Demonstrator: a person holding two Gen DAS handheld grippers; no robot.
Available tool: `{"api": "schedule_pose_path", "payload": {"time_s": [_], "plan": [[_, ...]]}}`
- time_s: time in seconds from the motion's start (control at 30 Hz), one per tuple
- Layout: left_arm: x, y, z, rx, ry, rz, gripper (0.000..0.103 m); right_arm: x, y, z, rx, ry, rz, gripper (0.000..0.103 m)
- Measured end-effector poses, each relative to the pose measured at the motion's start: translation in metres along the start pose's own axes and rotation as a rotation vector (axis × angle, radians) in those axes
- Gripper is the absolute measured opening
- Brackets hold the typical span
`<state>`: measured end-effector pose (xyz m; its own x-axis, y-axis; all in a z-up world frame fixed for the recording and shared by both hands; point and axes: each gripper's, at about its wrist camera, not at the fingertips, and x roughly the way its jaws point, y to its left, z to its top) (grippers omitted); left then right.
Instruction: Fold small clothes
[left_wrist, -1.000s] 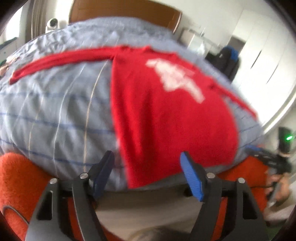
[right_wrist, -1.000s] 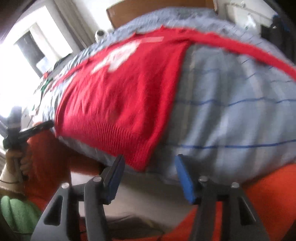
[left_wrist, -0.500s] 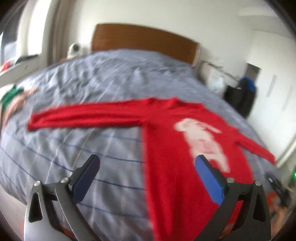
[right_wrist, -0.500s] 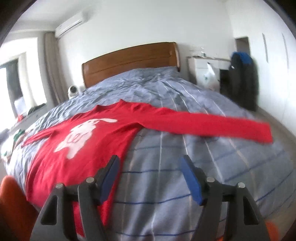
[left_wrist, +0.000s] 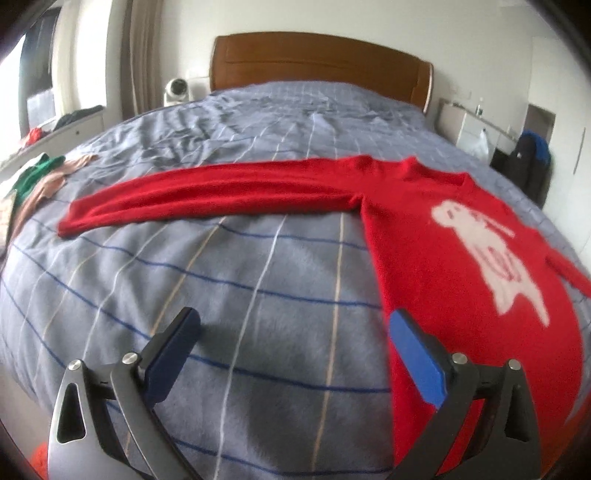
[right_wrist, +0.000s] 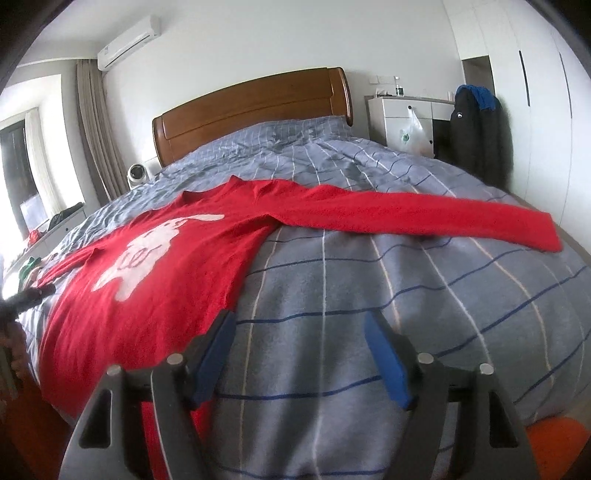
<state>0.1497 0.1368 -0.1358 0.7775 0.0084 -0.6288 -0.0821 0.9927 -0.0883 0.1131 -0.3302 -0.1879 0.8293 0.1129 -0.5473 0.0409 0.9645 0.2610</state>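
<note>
Left gripper (left_wrist: 291, 332): fingers (left_wrist: 417, 363) spread wide, nothing between the blue pads, held above the bedspread (left_wrist: 229, 280). The right-hand pad overlaps the side edge of the sweater (left_wrist: 450, 266); the left-hand pad lies over bare striped cover. Ahead of the fingers, one sleeve (left_wrist: 207, 195) stretches flat across the cover toward the left, its cuff well beyond the left pad. The sweater's body runs from the right pad forward to the collar, with a white animal figure (left_wrist: 487, 251) on the chest. Farther ahead stands the wooden headboard (left_wrist: 317, 62); a small pile of clothes (left_wrist: 40, 177) sits far to the left at the bed's edge.

Right gripper (right_wrist: 297, 334): fingers (right_wrist: 214, 354) likewise wide apart and empty above the bedspread (right_wrist: 369, 295). The left-hand pad sits just beside the sweater's (right_wrist: 155, 277) side edge, the body spreading away to the left. The other sleeve (right_wrist: 424, 218) extends ahead and off to the right, lying flat. Beyond are the headboard (right_wrist: 251, 110) and, to the right, a dark jacket (right_wrist: 476, 129) hanging by a white cabinet (right_wrist: 402, 114).
</note>
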Motion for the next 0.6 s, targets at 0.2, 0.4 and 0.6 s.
{"api": "schedule_pose_path", "payload": {"time_s": [0.2,0.4,0.6], "plan": [[0.004,0.007,0.001,-0.061,0.016,-0.030,0.102,0.007,-0.004,-0.001,0.019,0.021,0.008,0.072],[0.008,0.007,-0.002,-0.068,0.037,-0.028,0.102,0.009,-0.011,0.000,0.057,0.024,0.014,0.072],[0.010,0.008,-0.002,-0.074,0.042,-0.027,0.102,0.011,-0.009,-0.001,0.055,0.029,0.014,0.072]]}}
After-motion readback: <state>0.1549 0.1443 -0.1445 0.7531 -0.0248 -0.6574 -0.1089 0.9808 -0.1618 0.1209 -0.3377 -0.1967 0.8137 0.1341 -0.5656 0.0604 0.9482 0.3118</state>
